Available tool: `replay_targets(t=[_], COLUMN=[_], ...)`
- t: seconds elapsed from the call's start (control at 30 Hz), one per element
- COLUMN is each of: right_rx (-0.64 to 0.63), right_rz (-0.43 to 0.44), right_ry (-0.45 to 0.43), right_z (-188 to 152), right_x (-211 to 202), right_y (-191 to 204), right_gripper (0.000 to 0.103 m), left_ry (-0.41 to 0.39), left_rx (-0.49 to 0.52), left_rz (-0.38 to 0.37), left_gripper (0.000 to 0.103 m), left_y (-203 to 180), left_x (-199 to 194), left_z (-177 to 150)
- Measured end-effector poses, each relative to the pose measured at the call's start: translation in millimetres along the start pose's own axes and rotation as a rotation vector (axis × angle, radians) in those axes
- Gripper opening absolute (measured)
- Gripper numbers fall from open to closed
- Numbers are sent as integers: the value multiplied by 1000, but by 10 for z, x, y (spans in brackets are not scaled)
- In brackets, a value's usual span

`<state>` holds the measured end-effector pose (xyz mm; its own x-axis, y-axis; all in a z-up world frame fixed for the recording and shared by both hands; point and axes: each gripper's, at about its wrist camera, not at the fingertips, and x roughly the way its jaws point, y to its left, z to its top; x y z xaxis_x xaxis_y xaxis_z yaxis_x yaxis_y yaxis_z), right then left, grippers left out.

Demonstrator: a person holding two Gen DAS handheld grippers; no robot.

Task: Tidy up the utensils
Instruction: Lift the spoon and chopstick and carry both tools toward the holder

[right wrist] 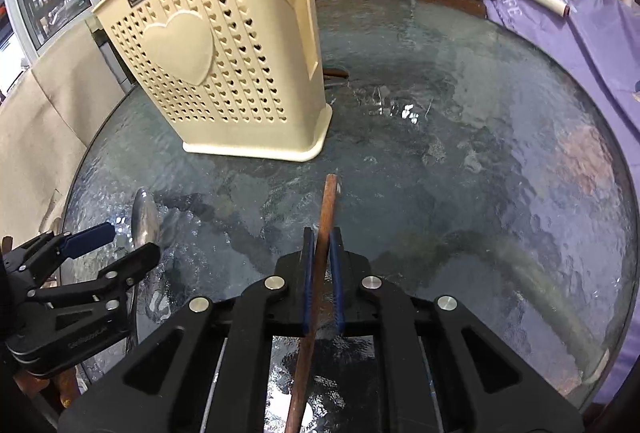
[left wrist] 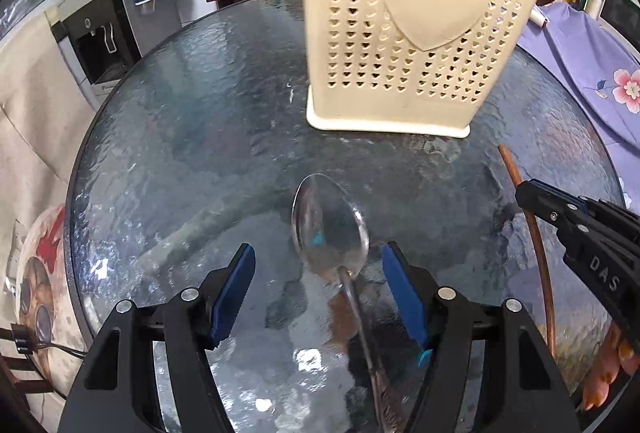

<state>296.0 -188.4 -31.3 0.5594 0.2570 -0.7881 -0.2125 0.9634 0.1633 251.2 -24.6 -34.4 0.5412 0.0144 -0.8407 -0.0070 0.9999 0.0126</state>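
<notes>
Spoon point(left wrist: 330, 229) lies on the counter point(left wrist: 180, 153) between the spread left gripper point(left wrist: 318, 297), handle running near, bowl toward the far holder point(left wrist: 416, 33), while the right gripper point(right wrist: 322, 273) pinches a chopstick point(right wrist: 326, 209).

The table top point(left wrist: 192, 137) is made of rippled, glossy glass. The spoon point(left wrist: 330, 229) is polished, mirror-bright metal. The utensil holder point(left wrist: 404, 33) is moulded in matt cream plastic, pierced with small hearts. The chopstick point(right wrist: 326, 209) is formed of smooth brown wood. A purple cloth point(right wrist: 580, 45) is printed with flowers.
</notes>
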Motion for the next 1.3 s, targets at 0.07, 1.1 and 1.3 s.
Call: replay_targets(t=[0.07, 1.1, 1.3], right_rx=[-4, 31, -3], right_rz=[1, 66, 69], right_ry=[-8, -99, -127], right_z=[2, 65, 91], right_x=[-18, -311, -461], right_y=[10, -61, 2], right_gripper=[9, 9, 9], left_ry=[-7, -184, -230], left_rx=[5, -1, 3], left_rz=[11, -109, -134], left_gripper=[64, 37, 37], left_y=[-30, 91, 68], left_x=[17, -488, -687], left_z=[10, 289, 296])
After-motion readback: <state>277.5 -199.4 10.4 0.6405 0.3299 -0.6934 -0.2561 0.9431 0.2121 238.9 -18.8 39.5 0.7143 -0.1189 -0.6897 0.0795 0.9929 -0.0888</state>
